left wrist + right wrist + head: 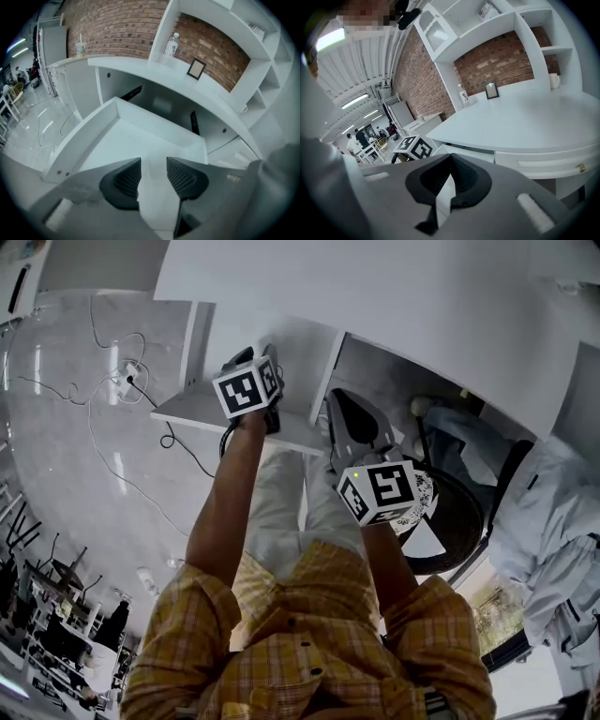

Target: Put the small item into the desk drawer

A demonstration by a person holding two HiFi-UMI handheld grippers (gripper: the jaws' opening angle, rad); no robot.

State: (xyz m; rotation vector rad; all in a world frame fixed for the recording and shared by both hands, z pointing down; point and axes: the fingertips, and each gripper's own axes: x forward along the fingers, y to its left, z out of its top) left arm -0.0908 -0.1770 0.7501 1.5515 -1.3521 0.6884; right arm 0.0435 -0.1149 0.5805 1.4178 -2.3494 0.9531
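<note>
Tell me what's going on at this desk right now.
A person is at a white desk with a gripper in each hand. The left gripper hangs over the pulled-out drawer, jaws apart and nothing between them. The right gripper is off to the side with its jaws together, empty. No small item shows in the part of the drawer that is visible.

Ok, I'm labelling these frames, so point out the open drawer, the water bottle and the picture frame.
open drawer (pixel 133 140), left gripper view, its bare floor.
water bottle (pixel 172 47), left gripper view, its body.
picture frame (pixel 196 69), left gripper view, its middle.
</note>
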